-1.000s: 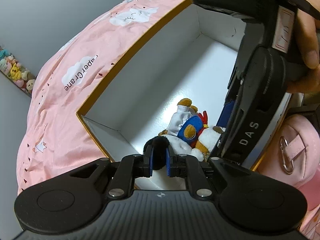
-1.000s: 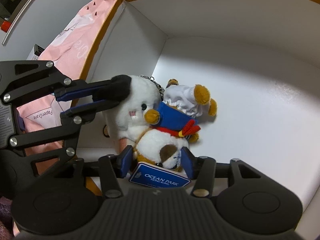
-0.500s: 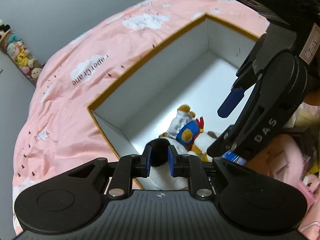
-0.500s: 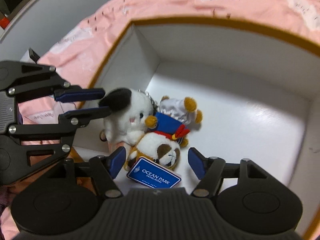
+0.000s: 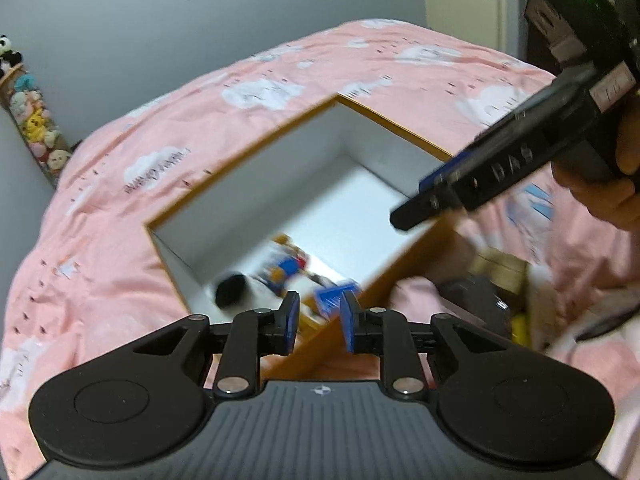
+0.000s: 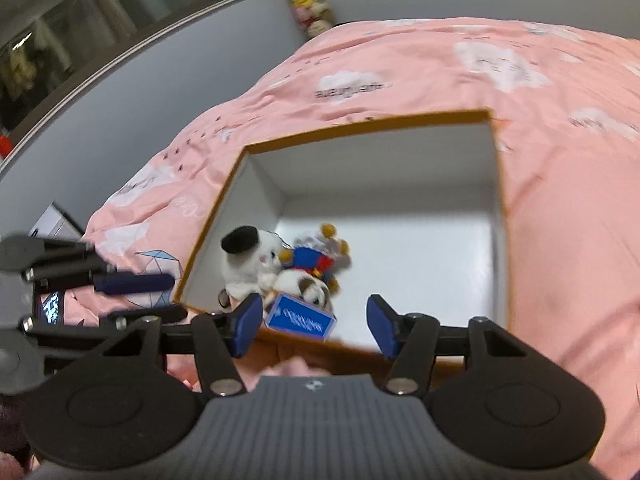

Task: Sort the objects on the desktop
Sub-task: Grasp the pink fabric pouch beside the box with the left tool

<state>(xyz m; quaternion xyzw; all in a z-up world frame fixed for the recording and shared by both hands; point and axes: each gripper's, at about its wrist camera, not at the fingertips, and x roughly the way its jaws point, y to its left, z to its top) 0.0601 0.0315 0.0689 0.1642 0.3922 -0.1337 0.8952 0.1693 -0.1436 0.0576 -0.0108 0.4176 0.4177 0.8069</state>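
both grippers sit above the near edge of the box [image 6: 496, 208], which lies on a pink bedspread [image 6: 560, 240], and neither holds anything. left gripper [image 5: 317, 322]: jaws opening, a narrow gap, nothing between them. right gripper [image 6: 316, 326]: jaws wide apart but closing a little, nothing between them, the toys only show through the gap from far below. the soft toys [image 6: 280, 268], a white one with a black ear, a blue dressed one and a brown-white one with a blue tag [image 6: 300, 320], lie bunched in the box's near left corner, touching each other

step in hand looks like clearing the box after a drop; to do it well, keep both tips clear of the orange rim so it is not dragged, and keep the two grippers apart

the right view shows the toys sharply and the whole box floor. the left view has them blurred but shows a hand [image 5: 612, 200] on the right gripper and dark clutter [image 5: 480, 296] beside the box
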